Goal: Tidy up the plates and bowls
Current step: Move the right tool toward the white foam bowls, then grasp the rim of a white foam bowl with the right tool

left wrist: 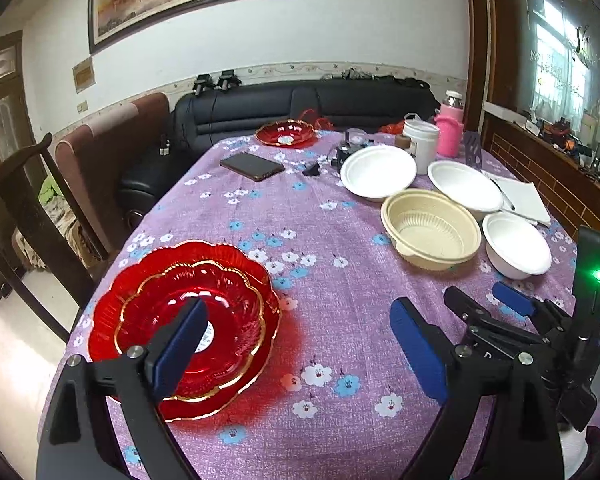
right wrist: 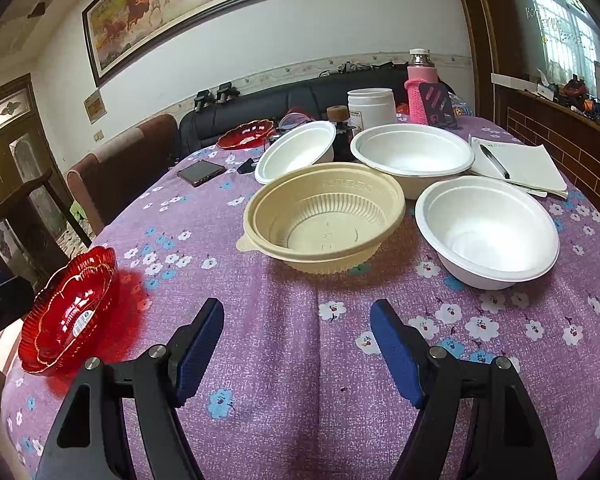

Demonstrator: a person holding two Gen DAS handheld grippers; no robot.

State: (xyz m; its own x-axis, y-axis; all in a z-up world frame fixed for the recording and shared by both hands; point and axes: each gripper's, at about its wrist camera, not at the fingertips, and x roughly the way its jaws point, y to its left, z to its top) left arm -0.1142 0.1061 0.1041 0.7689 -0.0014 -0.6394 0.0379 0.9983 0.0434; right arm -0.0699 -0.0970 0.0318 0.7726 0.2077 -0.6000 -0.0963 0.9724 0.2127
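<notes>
Two stacked red glass plates [left wrist: 228, 280] sit near the table's front left edge; they also show in the right wrist view [right wrist: 70, 308]. My left gripper [left wrist: 300, 348] is open, its left finger over the stack's right part. Another red plate [left wrist: 286, 133] lies at the far end and shows in the right wrist view [right wrist: 246, 134]. A beige plastic bowl [right wrist: 324, 216] and three white foam bowls [right wrist: 488, 232], [right wrist: 412, 154], [right wrist: 296, 150] stand ahead of my open, empty right gripper [right wrist: 298, 344], which also appears in the left wrist view [left wrist: 496, 302].
A phone [left wrist: 252, 166] lies mid-table on the purple flowered cloth [right wrist: 292, 360]. A white tub [right wrist: 372, 108], pink bottle [right wrist: 420, 88], and paper with a pen [right wrist: 516, 164] are at the far right. Chairs and a black sofa [left wrist: 300, 108] border the table.
</notes>
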